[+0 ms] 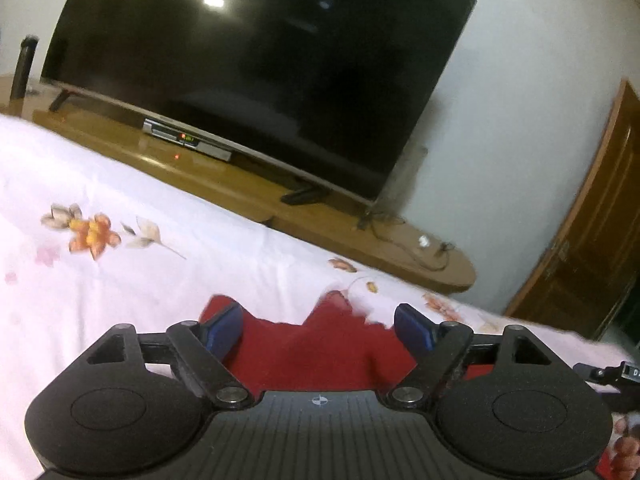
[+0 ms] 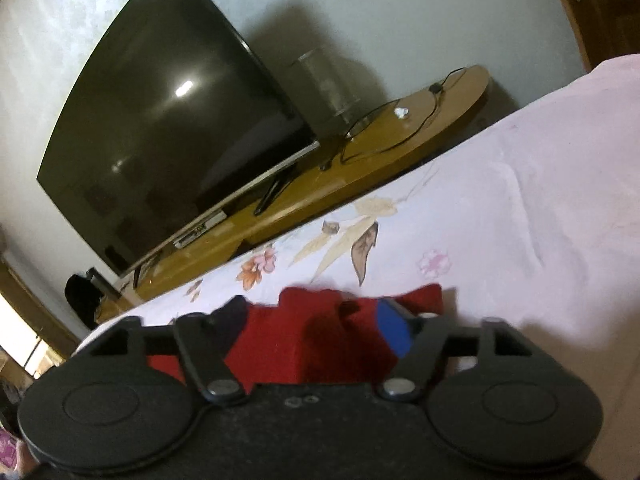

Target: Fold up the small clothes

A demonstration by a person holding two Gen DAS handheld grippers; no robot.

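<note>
A red garment (image 1: 316,348) lies on a bed covered by a pale pink floral sheet (image 1: 132,280), directly beneath two hand-held grippers. In the left wrist view, the left gripper (image 1: 318,330) stands wide apart, its blue-padded fingers (image 1: 224,330) spread over the cloth with red fabric showing between them; nothing is clamped, and whether the pads touch the cloth cannot be told. In the right wrist view, the right gripper (image 2: 316,324) is likewise spread wide above the same red garment (image 2: 332,332), one blue pad (image 2: 394,328) near the garment's far corner, the other finger in shadow. The cloth's far edge appears uneven and rumpled in both views, though motion blur softens the detail.

Beyond the bed's edge, a long wooden TV stand (image 1: 248,184) carries a large dark television (image 1: 256,76), with a set-top box (image 1: 188,140) showing small lit indicators below the screen. A black cable (image 2: 400,128) loops across the stand's rounded end. A clear cylindrical container (image 2: 324,84) stands beside the television; its contents cannot be made out. A wooden door (image 1: 588,240) sits at the right of the left wrist view.
</note>
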